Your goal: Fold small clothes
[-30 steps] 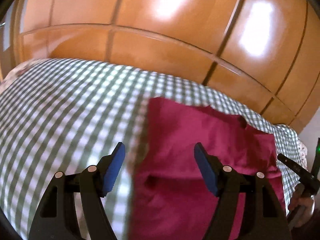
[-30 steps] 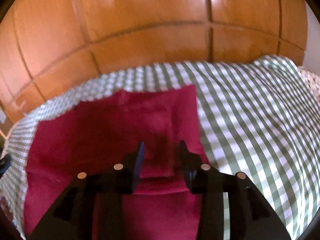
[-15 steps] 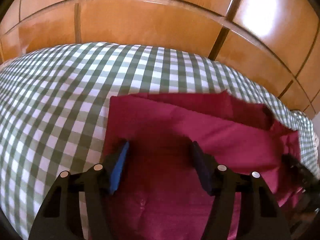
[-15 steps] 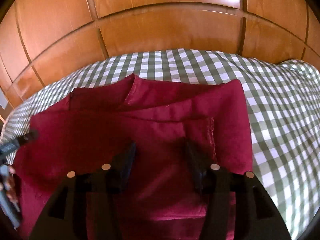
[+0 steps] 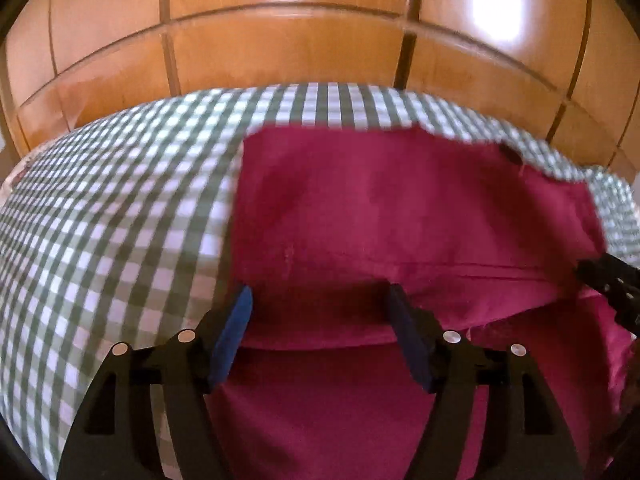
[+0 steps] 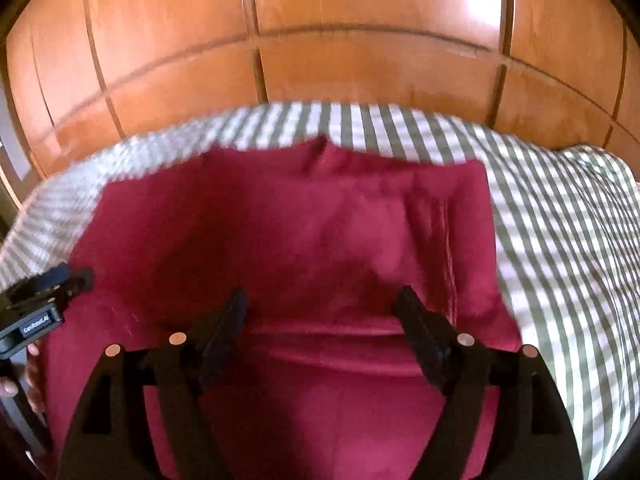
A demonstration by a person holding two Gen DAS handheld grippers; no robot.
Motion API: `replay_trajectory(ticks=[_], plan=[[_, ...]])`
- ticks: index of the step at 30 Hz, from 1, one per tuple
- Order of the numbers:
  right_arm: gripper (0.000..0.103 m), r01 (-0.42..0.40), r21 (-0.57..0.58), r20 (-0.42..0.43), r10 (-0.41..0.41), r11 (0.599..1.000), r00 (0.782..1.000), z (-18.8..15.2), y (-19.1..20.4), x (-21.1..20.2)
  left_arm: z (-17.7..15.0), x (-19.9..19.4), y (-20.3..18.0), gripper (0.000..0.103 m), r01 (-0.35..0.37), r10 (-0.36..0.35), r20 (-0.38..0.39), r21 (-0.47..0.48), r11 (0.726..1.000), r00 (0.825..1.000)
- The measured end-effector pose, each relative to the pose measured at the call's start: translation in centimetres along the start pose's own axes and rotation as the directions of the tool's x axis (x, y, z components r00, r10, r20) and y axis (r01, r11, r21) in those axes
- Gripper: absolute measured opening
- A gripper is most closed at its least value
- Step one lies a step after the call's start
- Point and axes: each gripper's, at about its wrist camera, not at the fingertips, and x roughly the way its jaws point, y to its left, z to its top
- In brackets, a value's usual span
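Garment: a dark red garment [image 5: 400,216] lies spread on the checked cloth [image 5: 120,216], which covers the surface in front of the wooden panels [image 5: 288,48]. A near layer is folded over, and its edge crosses the garment just ahead of both tools.

Left gripper [image 5: 320,312]: above the garment's left part, close to its left edge. Its jaws are opening and stand wide; red cloth shows in the gap, but the blue pads [image 5: 234,330] do not pinch it.

Right gripper [image 6: 322,312]: above the garment's right part, inside its right hem. Its jaws are opening and stand wide, with cloth below them and nothing clamped.

Other view of the tools: each gripper shows at the garment's side edge in the other camera; a few fingers [image 6: 30,376] of the person's hand appear under the left one.

Step in hand: I judge that a fold has just been laid down and both tools are letting go.

Next move: probably a fresh hold on an edge or corner for a further fold. That calls for lowering the pads around one layer only, both sides matched, so the garment does not bunch or drag across the checked cloth.
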Motion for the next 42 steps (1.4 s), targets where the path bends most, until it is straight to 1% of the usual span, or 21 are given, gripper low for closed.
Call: replay_trajectory(ticks=[1, 3, 5, 8, 9, 10, 11, 12, 16, 19, 24, 32, 42], plan=[[0.078, -0.014, 0.016, 0.012, 0.014, 1.000, 1.000, -0.4, -0.4, 0.3, 0.1, -0.2, -0.3, 0.068, -0.015, 0.015, 0.005, 0.008, 1.000, 1.000], [0.078, -0.024, 0.031, 0.018, 0.024, 0.999, 1.000, -0.4, -0.7, 0.5, 0.1, -0.8, -0.4, 0.068, -0.023, 0.023, 0.019, 0.002, 1.000, 1.000], [0.079, -0.021, 0.029, 0.023, 0.021, 0.999, 1.000, -0.5, -0.7, 0.4, 0.0, -1.9, -0.3, 0.068, -0.009, 0.010, 0.033, -0.016, 1.000, 0.999], [0.080, -0.020, 0.037, 0.030, 0.019, 0.999, 0.999, -0.4, -0.6, -0.2, -0.4, -3.8, -0.2, 0.068, -0.009, 0.010, 0.061, -0.024, 1.000, 0.998], [0.083, -0.019, 0.048, 0.033, 0.018, 0.999, 0.999, -0.5, -0.6, -0.7, -0.6, -4.6, -0.1, 0.069, -0.004, 0.006, 0.071, -0.029, 1.000, 0.997], [0.084, -0.022, 0.053, 0.035, 0.020, 0.998, 0.999, -0.6, -0.6, -1.0, -0.9, -5.5, 0.0, 0.073, -0.002, 0.005, 0.085, -0.033, 0.999, 0.996], [0.086, -0.024, 0.059, 0.039, 0.022, 0.998, 0.999, -0.7, -0.6, -1.5, -1.2, -6.1, 0.0, 0.075, -0.003, 0.007, 0.098, -0.037, 0.999, 0.995], [0.086, -0.021, 0.060, 0.040, 0.019, 0.998, 0.999, -0.8, -0.5, -1.8, -1.5, -7.0, 0.1, 0.075, -0.003, 0.007, 0.113, -0.039, 0.999, 0.994], [0.086, -0.015, 0.050, 0.032, 0.013, 0.999, 0.999, -1.9, -0.4, -3.1, -2.6, -9.1, 0.3, 0.075, 0.006, -0.001, 0.132, -0.041, 0.999, 0.991], [0.086, -0.007, 0.069, 0.014, 0.006, 0.998, 1.000, -3.0, -1.0, -4.0, -3.4, -10.2, 0.5, 0.075, 0.005, 0.000, 0.136, -0.039, 0.999, 0.991], [0.087, 0.007, 0.085, -0.010, -0.007, 0.996, 1.000, -4.7, -2.1, -5.3, -5.1, -11.4, 0.9, 0.075, 0.001, 0.004, 0.126, -0.039, 0.999, 0.992], [0.087, 0.028, 0.119, -0.040, -0.023, 0.993, 0.999, -7.4, -3.9, -7.1, -7.4, -12.1, 1.7, 0.075, -0.012, 0.016, 0.090, -0.040, 0.999, 0.996], [0.087, 0.054, 0.161, -0.049, -0.046, 0.985, 0.998, -10.0, -6.2, -9.7, -9.4, -12.5, 2.6, 0.075, -0.019, 0.020, 0.051, -0.027, 0.999, 0.998]])
